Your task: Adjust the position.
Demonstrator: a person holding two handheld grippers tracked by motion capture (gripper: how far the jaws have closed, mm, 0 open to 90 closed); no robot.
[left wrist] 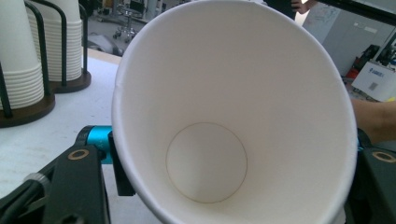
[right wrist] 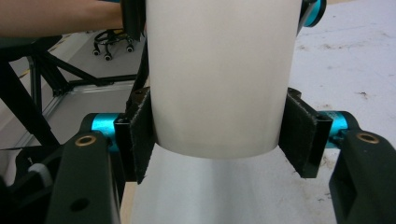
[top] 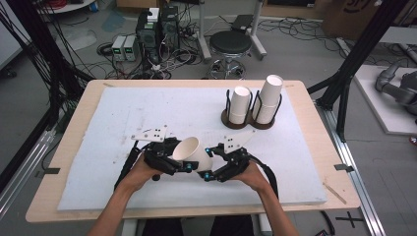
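Near the cup holder [top: 248,120], left claw [top: 183,164] pinches the paper cup [top: 192,151]; right claw [top: 209,169] brackets its base, slightly spread.

Robotics lab or workshop: computer towers [top: 157,29] and tangled cables [top: 167,61] on grey floor, black aluminium frame posts [top: 364,46], rolling stool [top: 230,49], cardboard box [top: 354,14], foam-covered wooden surface [top: 74,128].

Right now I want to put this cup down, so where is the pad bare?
The white pad is bare across its left half and along the front right corner. The cup sits between the left gripper and right gripper at front centre. The back right is crowded by the cup holder with its two stacks.
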